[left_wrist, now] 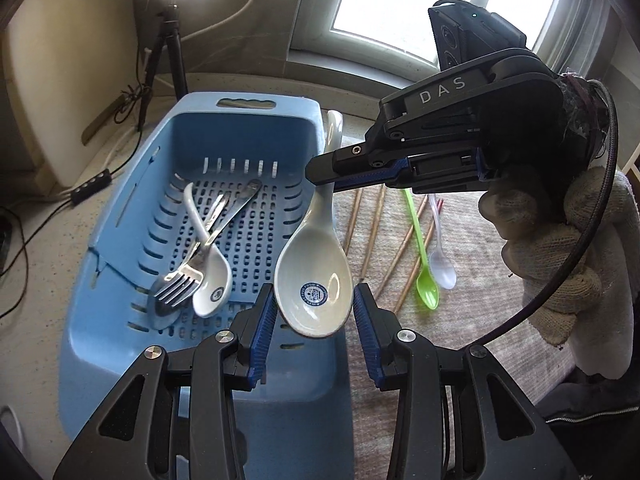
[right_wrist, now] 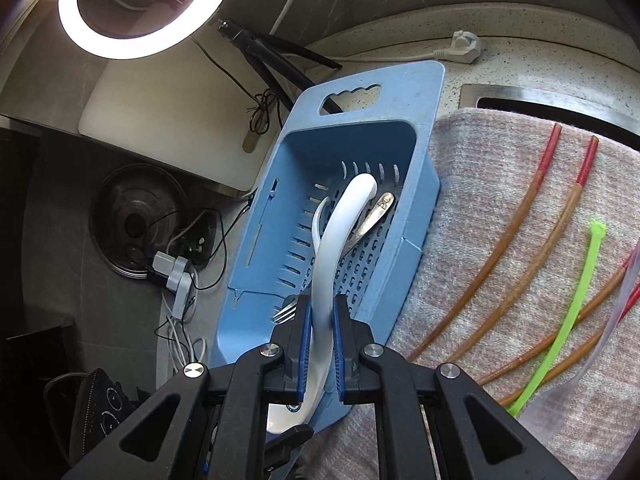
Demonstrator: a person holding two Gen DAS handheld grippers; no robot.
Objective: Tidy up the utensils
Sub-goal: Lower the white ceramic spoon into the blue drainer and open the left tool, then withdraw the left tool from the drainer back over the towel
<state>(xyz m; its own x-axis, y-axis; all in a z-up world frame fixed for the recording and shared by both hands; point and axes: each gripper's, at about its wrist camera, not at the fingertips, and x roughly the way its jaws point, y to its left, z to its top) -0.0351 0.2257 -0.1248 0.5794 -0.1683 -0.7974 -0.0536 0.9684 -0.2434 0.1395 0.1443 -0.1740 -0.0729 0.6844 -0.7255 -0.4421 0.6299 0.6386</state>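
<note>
A large white ceramic spoon (left_wrist: 316, 280) with a blue logo hangs over the blue slotted basket (left_wrist: 120, 220). My right gripper (left_wrist: 320, 172), held by a gloved hand (left_wrist: 560, 248), is shut on the spoon's handle (right_wrist: 340, 232); its pads (right_wrist: 306, 332) press both sides. My left gripper (left_wrist: 314, 292) has the spoon's bowl between its blue pads (left_wrist: 264, 320), which touch its rim on both sides. In the basket (right_wrist: 400, 92) lie a small white spoon (left_wrist: 212, 280), a metal fork (left_wrist: 180, 284) and a metal handle (left_wrist: 240, 200).
Right of the basket, a grey cloth (right_wrist: 500, 152) carries several wooden chopsticks (right_wrist: 500, 240), a green plastic spoon (left_wrist: 426, 284) and a clear plastic spoon (left_wrist: 442, 268). A ring light (right_wrist: 132, 40), its tripod (left_wrist: 168, 52), cables and a white board (right_wrist: 168, 112) stand behind and left.
</note>
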